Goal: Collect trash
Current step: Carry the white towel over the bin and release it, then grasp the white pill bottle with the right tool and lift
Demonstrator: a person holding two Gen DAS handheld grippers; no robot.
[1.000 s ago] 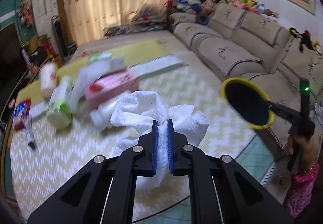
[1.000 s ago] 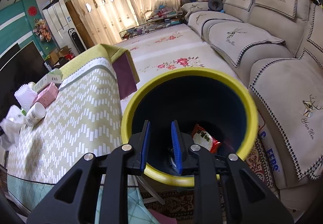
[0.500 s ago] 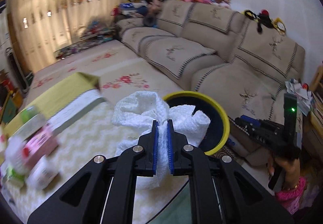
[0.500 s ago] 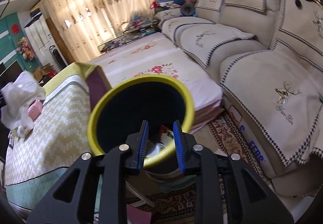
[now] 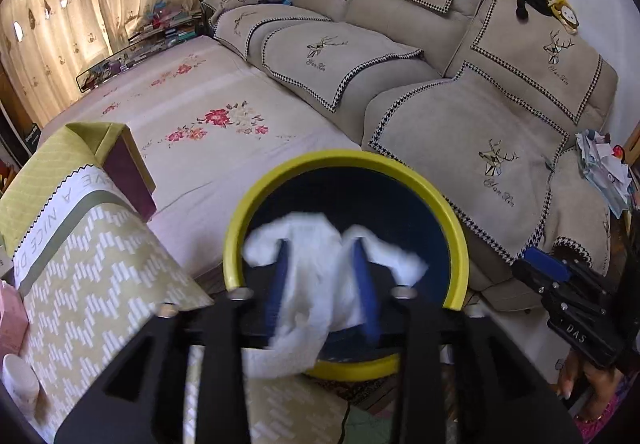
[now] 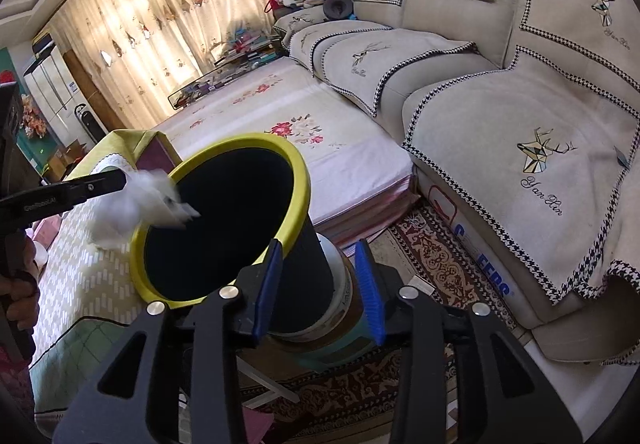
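Observation:
A crumpled white paper towel (image 5: 316, 284) hangs blurred between the fingers of my left gripper (image 5: 320, 248), directly over the mouth of the dark bin with a yellow rim (image 5: 344, 160). The left jaws are opening and the blue pads stand apart from the towel's sides. In the right wrist view the bin (image 6: 240, 140) leans toward the table, with the towel (image 6: 136, 204) at its left rim under the left gripper (image 6: 120, 180). My right gripper (image 6: 319, 248) is just this side of the bin's wall. Its jaws are opening and grip nothing. It also shows at the lower right as the right gripper (image 5: 560, 276).
The table with a yellow-green chevron cloth (image 5: 100, 264) lies left of the bin, with a pink tissue box (image 5: 10, 316) and a white bottle (image 5: 20, 376). A beige sofa (image 5: 480, 124) and a flowered floor mat (image 5: 200, 116) lie beyond. The bin rests on a white bucket (image 6: 340, 284).
My left gripper swung right from the table to above the bin and its jaws parted around the towel. The right jaws spread and came off the bin's rim.

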